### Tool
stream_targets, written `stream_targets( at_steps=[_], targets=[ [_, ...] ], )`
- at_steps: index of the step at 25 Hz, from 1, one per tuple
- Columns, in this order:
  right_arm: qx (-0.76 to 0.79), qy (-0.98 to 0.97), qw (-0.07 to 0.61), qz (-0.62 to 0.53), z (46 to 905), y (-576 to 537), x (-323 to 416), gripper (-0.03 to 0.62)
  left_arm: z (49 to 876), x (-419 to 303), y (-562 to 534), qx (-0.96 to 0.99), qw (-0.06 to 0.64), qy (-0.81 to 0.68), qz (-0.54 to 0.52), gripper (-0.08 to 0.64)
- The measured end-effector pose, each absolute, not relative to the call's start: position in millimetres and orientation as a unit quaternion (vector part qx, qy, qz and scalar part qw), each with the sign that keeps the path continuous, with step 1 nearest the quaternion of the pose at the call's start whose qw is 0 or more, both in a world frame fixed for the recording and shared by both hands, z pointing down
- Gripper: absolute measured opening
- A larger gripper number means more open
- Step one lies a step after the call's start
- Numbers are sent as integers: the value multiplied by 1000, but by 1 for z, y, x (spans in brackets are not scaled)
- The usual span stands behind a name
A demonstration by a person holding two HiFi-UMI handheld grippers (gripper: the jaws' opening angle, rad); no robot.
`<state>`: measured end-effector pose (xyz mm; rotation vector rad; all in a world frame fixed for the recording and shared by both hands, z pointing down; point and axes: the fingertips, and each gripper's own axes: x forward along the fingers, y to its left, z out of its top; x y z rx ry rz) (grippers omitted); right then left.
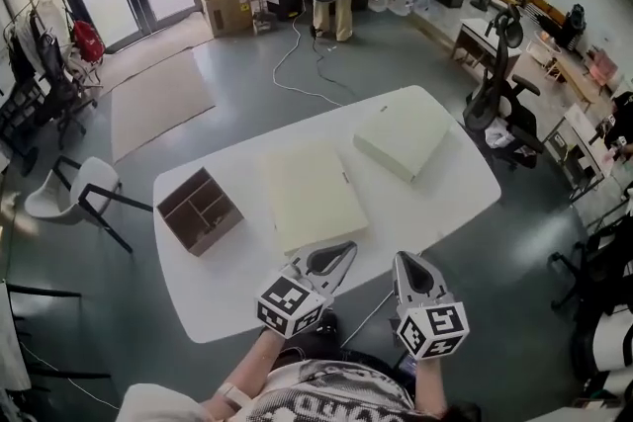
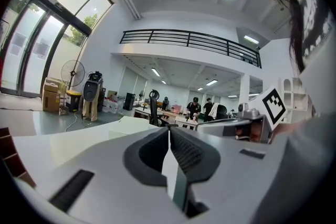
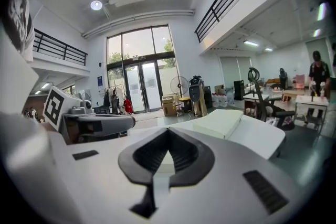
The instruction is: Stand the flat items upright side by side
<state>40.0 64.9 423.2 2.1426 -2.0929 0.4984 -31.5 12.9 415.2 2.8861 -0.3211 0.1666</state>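
2 flat items (image 1: pixel 315 196) (image 1: pixel 401 140) are laid mid-frame, 1 brown organizer (image 1: pixel 200 210) at left; left gripper (image 1: pixel 345 249) and right gripper (image 1: pixel 403 259) are closed tight, empty

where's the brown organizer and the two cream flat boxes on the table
brown organizer (image 1: pixel 201 210), head view, centre dividers
nearer cream box (image 1: pixel 312 196), head view, top face
farther cream box (image 1: pixel 403 139), head view, top face

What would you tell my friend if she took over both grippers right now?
Left gripper: shut, empty, at the near edge of the table.
Right gripper: shut, empty, beside it.
Near flat item lies flat mid-table; far flat item lies flat toward the right end. Brown divided box sits at the left.
Done: nothing upright yet.
Left: stand both flat items upright, side by side.
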Motion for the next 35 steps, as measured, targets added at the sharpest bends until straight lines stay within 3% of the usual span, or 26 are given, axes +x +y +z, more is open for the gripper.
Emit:
stream_targets(
  at_steps=[22, 35],
  targets=[
    [673, -711, 70, 189, 450, -11, 86, -2, 436, -3, -42, 976, 142, -151, 70, 18],
    [585, -778, 94, 212, 478, -105, 183, -2, 437, 76, -118, 945, 151, -281, 77, 18]
  ],
)
